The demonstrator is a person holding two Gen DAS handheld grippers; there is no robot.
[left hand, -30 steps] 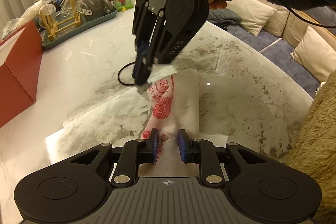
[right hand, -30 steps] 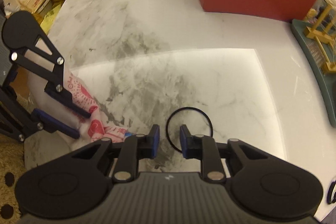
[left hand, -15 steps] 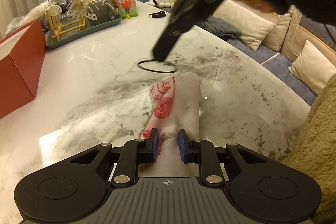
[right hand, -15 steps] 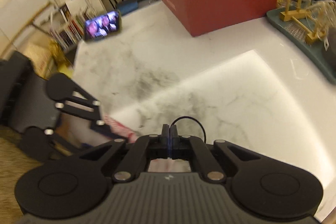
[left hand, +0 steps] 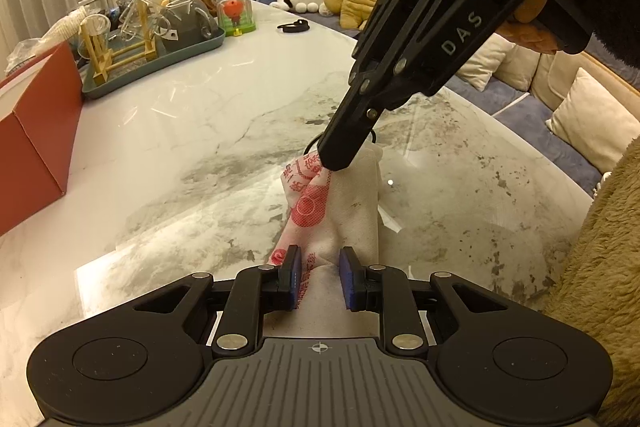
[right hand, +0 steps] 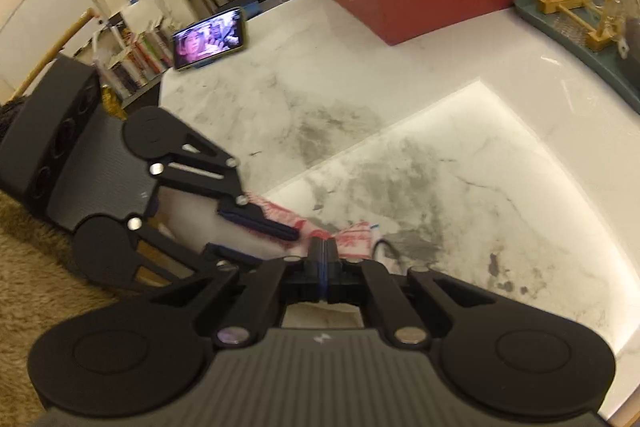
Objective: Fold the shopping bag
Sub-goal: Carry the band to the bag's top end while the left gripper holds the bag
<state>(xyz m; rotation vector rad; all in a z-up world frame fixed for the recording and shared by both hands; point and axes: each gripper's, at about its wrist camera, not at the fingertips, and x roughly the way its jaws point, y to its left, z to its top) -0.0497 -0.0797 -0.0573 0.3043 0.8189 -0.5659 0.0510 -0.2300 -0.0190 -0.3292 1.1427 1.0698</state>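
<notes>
Left wrist view: the white shopping bag [left hand: 340, 203] with red print lies bunched on the marble table [left hand: 200, 131]. The left gripper [left hand: 319, 277] clamps its near end; the right gripper [left hand: 334, 163] pinches the far end.

Right wrist view: the right gripper [right hand: 322, 259] is shut on the bag's edge, beside a black loop [right hand: 390, 249].

White/red bag [left hand: 340, 203], bunched, on table

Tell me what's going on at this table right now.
A person is folding a white shopping bag with red print on a marble table, a gripper in each hand. The left gripper holds the bag's near end. The right gripper, shut, has its tip at the far end.
</notes>
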